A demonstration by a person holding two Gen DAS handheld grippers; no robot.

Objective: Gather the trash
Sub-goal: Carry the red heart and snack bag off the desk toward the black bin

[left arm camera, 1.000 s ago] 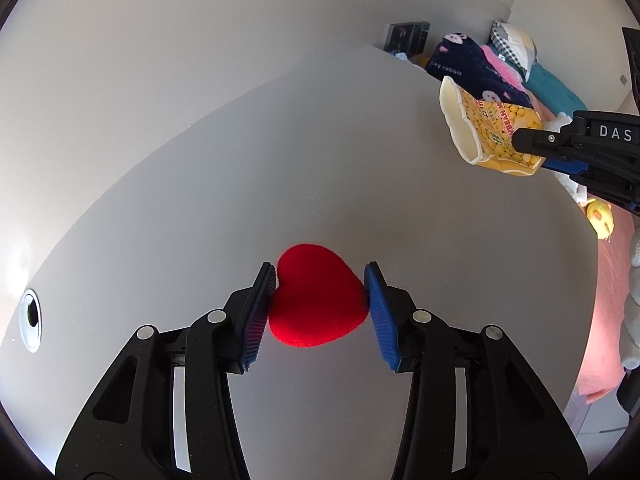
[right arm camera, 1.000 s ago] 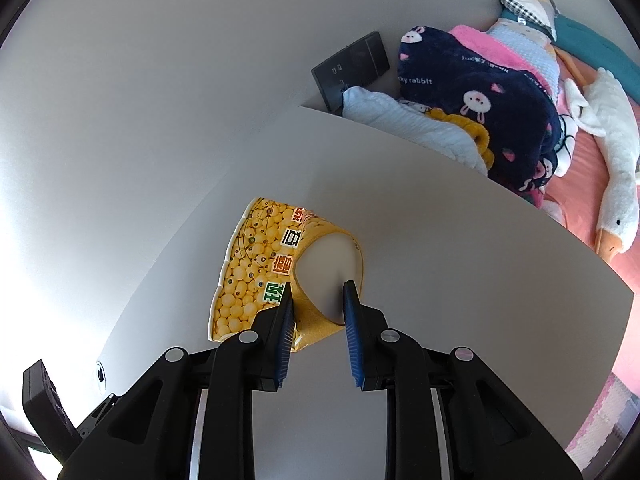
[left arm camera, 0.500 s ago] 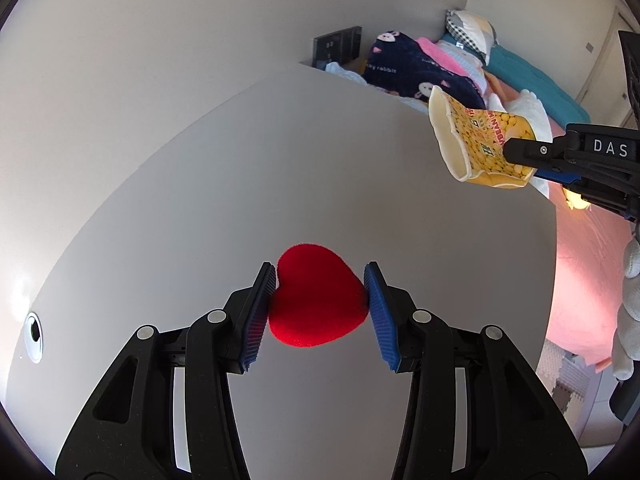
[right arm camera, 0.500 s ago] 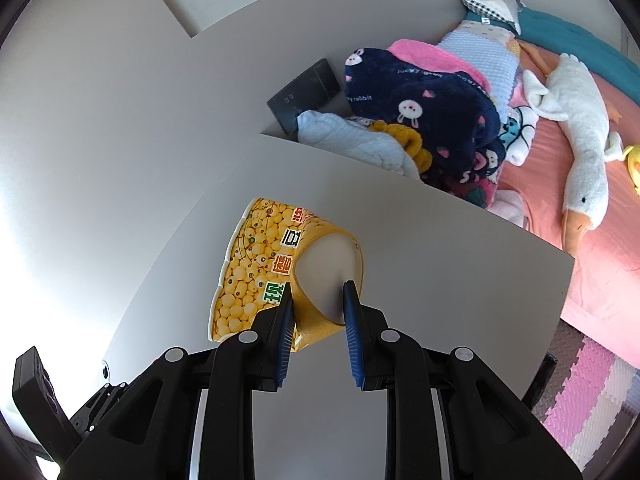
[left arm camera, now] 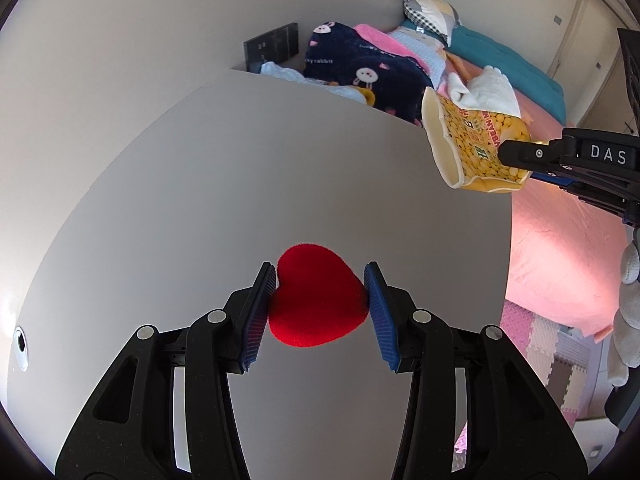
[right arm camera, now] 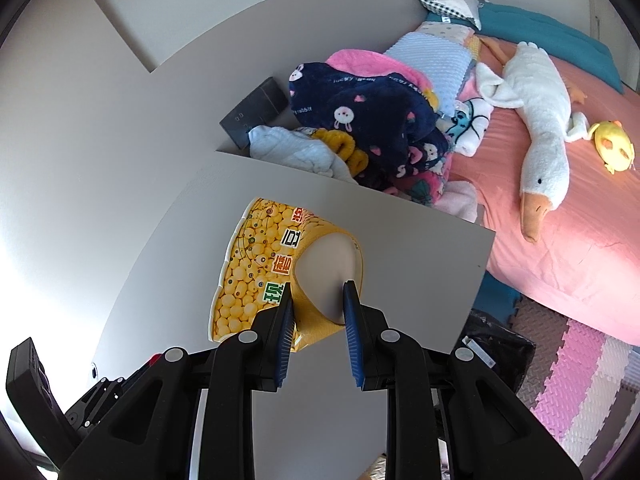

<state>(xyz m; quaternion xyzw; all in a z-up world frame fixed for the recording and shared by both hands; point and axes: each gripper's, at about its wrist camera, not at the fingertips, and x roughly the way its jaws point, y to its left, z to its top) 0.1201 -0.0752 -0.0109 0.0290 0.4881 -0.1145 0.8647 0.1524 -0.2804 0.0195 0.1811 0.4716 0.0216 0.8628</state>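
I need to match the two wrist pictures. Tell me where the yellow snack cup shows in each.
Left wrist view: the yellow snack cup is at upper right, held by the right gripper.
Right wrist view: the cup is at centre, pinched between the gripper's fingers, above the table.
Shared landmark: the navy rabbit blanket.

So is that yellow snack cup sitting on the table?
No, the yellow snack cup is held up in the air by the right gripper, above the grey table.

Both tools swung right; bed, floor mats entered view.
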